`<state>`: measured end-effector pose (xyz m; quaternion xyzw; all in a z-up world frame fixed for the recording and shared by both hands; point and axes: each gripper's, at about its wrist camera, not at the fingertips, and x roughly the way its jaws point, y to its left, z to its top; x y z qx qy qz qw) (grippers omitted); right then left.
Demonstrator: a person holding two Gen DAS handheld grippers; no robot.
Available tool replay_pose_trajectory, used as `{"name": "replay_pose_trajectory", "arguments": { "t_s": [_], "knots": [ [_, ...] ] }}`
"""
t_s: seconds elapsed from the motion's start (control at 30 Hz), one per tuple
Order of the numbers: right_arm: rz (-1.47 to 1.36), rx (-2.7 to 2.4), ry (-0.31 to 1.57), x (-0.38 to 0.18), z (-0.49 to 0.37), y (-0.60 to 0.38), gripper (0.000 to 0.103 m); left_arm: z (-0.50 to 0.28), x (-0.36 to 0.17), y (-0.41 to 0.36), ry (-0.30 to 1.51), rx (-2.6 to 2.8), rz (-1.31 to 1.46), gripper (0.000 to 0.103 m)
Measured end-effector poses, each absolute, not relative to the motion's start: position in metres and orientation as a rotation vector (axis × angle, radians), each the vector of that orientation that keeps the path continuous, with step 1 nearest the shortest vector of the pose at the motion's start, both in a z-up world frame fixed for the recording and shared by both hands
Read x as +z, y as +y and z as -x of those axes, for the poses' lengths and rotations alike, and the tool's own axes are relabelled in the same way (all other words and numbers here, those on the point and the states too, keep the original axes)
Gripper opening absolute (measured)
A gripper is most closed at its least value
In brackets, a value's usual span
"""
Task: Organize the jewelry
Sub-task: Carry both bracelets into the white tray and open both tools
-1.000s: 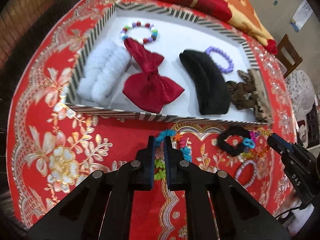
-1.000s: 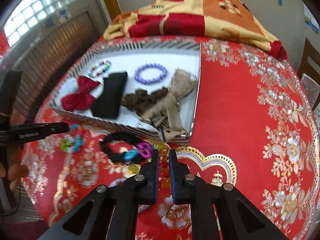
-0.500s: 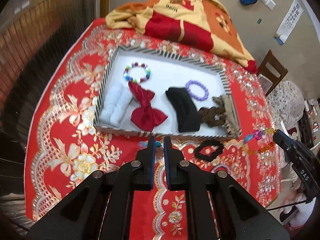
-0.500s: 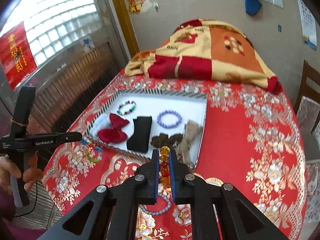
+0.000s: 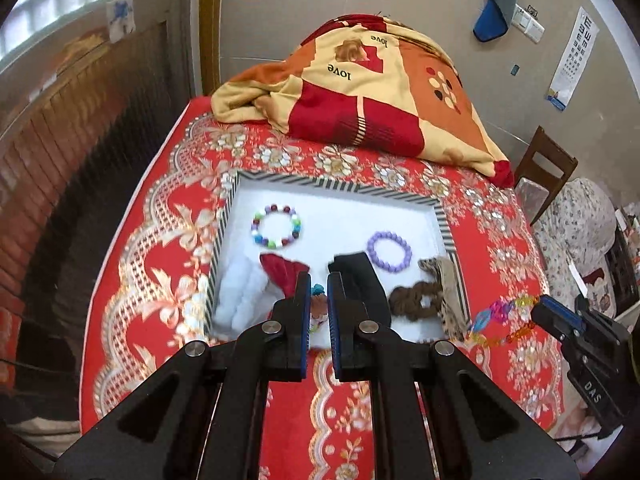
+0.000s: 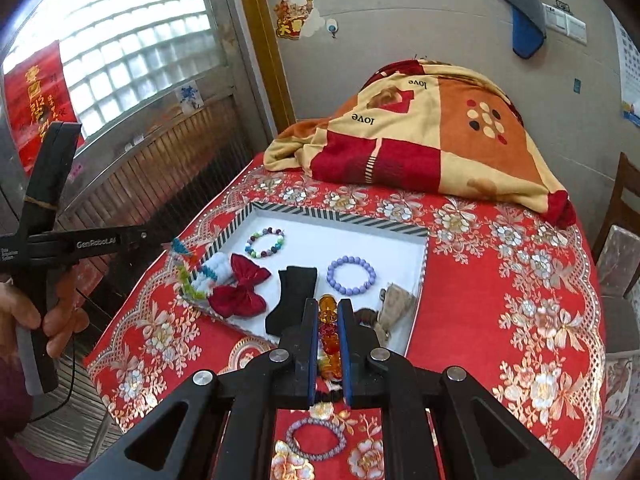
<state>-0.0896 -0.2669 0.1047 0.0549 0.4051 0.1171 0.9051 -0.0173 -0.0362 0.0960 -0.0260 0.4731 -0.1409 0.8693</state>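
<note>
A white tray with a striped rim (image 5: pixel 336 187) (image 6: pixel 340 214) lies on the red tablecloth. It holds a multicolour bead bracelet (image 5: pixel 276 226), a purple bead bracelet (image 5: pixel 389 251), a red bow (image 6: pixel 239 285), a black band (image 6: pixel 294 296), a white scrunchie (image 5: pixel 244 292) and a brown scrunchie (image 5: pixel 416 300). My left gripper (image 5: pixel 319 300) is shut on a colourful bead chain (image 6: pixel 190 276), held above the tray's near left edge. My right gripper (image 6: pixel 328 320) is shut on an amber and coloured bead chain (image 5: pixel 502 320), held above the tray's near right corner.
A grey bead bracelet (image 6: pixel 316 438) lies on the cloth below my right gripper. A folded blanket (image 5: pixel 360 96) sits at the table's far end. A wooden chair (image 5: pixel 544 172) stands to the right. A radiator cover runs along the left.
Both grippers have lifted well up from the cloth, each carrying its bead chain, and the whole tray and room have come into view.
</note>
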Motion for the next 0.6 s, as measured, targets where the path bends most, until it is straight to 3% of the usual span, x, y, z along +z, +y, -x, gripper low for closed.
{"name": "replay_pose_trajectory", "arguments": {
  "t_s": [0.6],
  "knots": [
    [-0.093,0.218,0.885,0.094,0.0,-0.262,0.008,-0.068,0.083,-0.064,0.986,-0.276,-0.065,0.007]
  ]
}}
